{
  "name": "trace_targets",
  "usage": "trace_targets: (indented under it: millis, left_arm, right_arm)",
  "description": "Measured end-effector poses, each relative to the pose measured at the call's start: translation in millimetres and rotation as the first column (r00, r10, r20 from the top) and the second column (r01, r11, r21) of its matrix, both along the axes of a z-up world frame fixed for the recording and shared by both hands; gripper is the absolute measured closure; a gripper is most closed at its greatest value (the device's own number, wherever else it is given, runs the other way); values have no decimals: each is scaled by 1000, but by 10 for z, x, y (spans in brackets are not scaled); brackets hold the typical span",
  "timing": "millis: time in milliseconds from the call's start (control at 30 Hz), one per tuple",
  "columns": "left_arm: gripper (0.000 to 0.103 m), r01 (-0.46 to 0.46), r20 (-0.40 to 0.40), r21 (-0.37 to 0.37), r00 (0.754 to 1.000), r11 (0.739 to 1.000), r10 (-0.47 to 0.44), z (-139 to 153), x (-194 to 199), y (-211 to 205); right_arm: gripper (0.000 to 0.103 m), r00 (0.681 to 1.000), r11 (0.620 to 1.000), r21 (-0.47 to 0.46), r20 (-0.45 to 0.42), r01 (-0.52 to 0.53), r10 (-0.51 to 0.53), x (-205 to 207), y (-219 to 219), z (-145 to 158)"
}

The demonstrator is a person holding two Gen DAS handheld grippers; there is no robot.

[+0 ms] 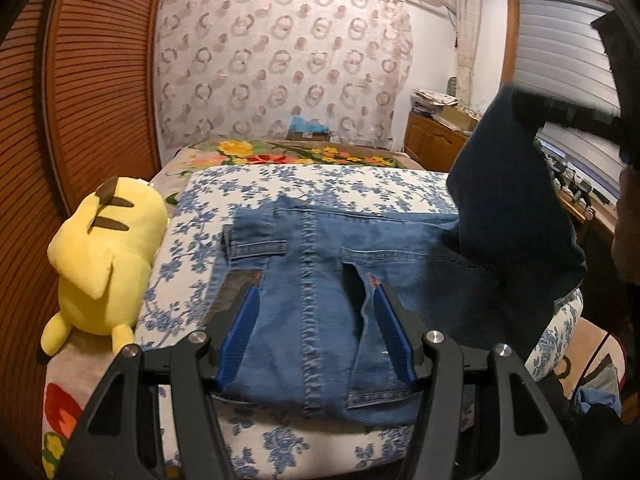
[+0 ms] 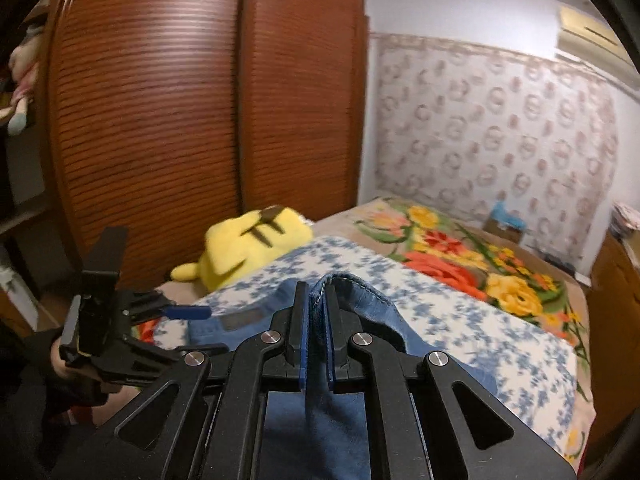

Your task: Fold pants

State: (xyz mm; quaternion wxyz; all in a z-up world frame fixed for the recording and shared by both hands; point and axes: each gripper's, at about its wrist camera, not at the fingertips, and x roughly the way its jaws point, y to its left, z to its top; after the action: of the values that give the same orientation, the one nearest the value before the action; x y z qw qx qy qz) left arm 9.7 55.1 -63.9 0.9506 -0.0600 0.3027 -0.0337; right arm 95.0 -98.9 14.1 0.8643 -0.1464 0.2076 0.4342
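A bed under a floral blanket carries a blue-flowered white cushion and yellow plush toy.

Left gripper low, level, pointing far, jaws spread wide, blue pads angled apart. Right gripper raised at right, jaws closed to narrow gap, clamping denim fold. Gloved left hand grips left handle.

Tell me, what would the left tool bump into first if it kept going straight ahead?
Probably the jeans: the open left tool already sits low over them. Past them comes blue-flowered bedding, though depth is hard to judge.
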Motion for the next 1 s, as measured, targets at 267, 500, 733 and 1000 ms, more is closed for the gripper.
trace_targets:
  millis: [267,500,733,1000]
  left_arm:
    - [44,-10,-9,-7,1000,1000,10,-46,-5,74]
    - [44,23,-11,-10,1000,1000,-23,-61,25,-17]
    - [44,72,-22,-23,997,997,-72,-61,75,-226]
    - [44,125,-34,-40,991,991,-127,-92,116,-418]
  right_arm:
    - [81,995,997,-79,-96,9,-17,147,139,-398]
    - [60,994,996,-33,-79,78,-80,185,-170,-280]
    - [57,980,986,-53,-111,157,-162,282,-438,-464]
    - [56,963,976,-84,-164,202,-214,345,-611,-734]
